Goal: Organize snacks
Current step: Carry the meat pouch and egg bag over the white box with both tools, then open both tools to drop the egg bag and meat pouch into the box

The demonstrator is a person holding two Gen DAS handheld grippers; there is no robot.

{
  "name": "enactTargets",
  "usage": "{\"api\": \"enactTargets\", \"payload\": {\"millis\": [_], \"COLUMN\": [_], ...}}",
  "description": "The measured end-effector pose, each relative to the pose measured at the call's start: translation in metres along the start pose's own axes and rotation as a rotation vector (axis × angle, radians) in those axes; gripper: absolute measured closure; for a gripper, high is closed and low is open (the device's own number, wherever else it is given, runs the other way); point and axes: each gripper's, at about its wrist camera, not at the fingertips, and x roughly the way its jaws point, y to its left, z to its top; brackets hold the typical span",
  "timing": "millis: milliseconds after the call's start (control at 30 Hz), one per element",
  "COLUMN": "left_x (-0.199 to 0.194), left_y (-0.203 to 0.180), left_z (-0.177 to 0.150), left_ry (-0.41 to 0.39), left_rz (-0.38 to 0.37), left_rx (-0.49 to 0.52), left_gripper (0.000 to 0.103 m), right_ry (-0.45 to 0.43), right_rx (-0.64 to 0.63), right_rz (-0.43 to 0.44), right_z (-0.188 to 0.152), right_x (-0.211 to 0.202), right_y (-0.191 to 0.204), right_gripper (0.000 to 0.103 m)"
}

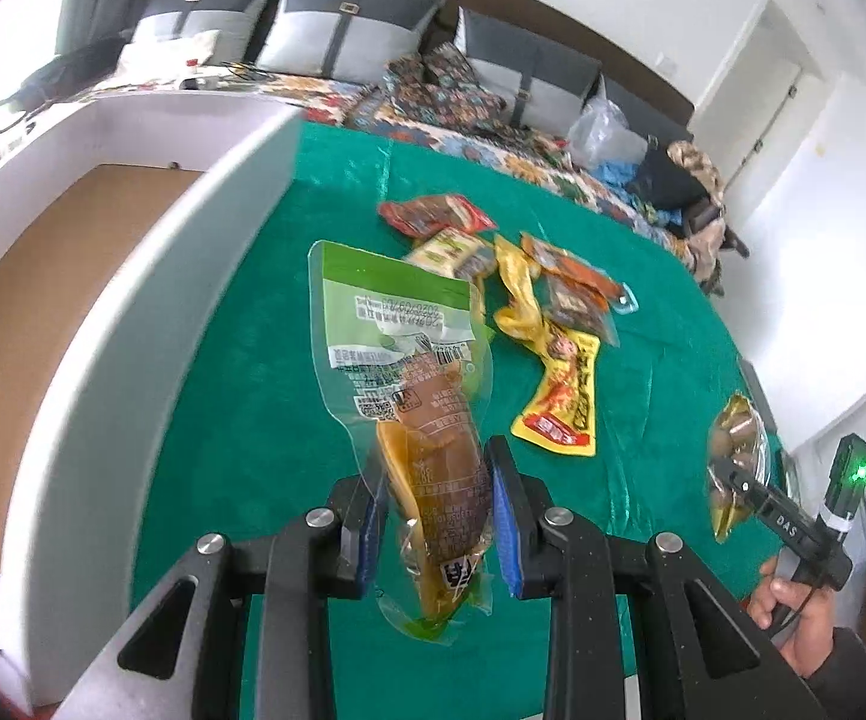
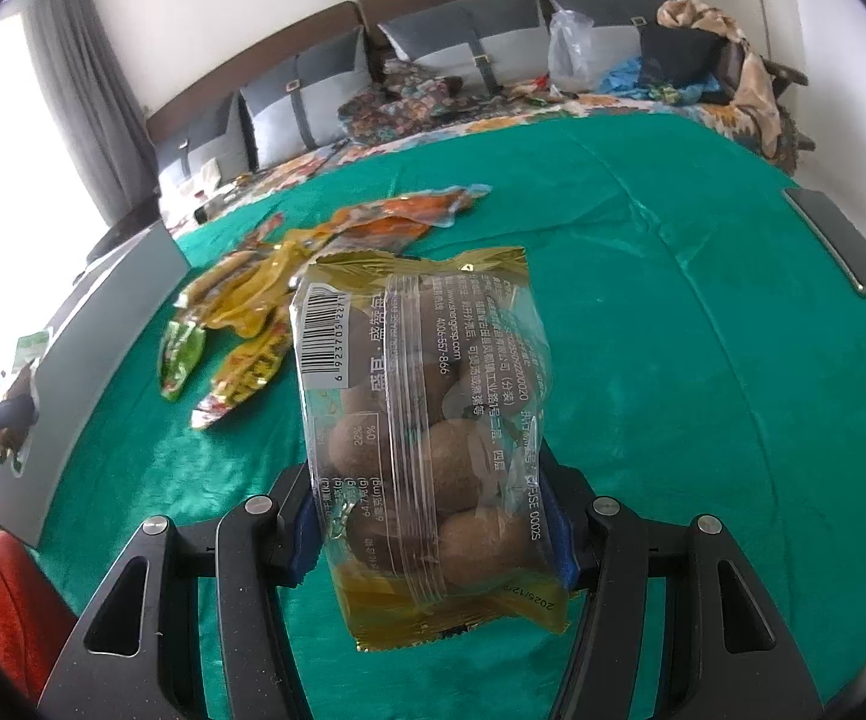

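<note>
A green cloth (image 1: 241,420) spreads below and ahead of both pairs of jaws. Left of the left gripper's jaws stands a white box (image 1: 133,312) with a brown floor. Ahead of those jaws, slightly right, a heap of snack packets (image 1: 529,300) lies on the cloth. The right gripper (image 2: 433,531) pinches a clear pouch of brown eggs (image 2: 427,414) between its jaws, held upright above the cloth. The left gripper (image 1: 436,531) has its jaws pressed onto a clear green-topped packet (image 1: 409,396), which rises from them. A phone (image 2: 841,243) lies far right of the right jaws.
</note>
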Motion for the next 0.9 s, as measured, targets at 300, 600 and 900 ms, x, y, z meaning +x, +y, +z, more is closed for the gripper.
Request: {"api": "enactTargets", "payload": {"millis": [300,600,900], "left_x": [-0.083,-0.101,-0.114], "left_y": [0.113,0.226,0.208], "left_z": [0.036,0.040,0.030], "left_ry": [-0.131,-0.012,-0.180], "left_rz": [0.106,0.443,0.494], "left_rx": [-0.142,-0.238,-0.261], "left_gripper": [0.073,0.036,0.019], "right_ry": [0.055,0.253,0.247], "right_rx": [-0.168,-0.277,-0.189], "right_rz": [0.218,0.654,0.598], "right_z": [0.040,0.090,0.092], "right_x": [0.006,0.067,0.091], "right_y": [0.147,0.412,0.405], "right_gripper": [0.042,0.033,0.025]}}
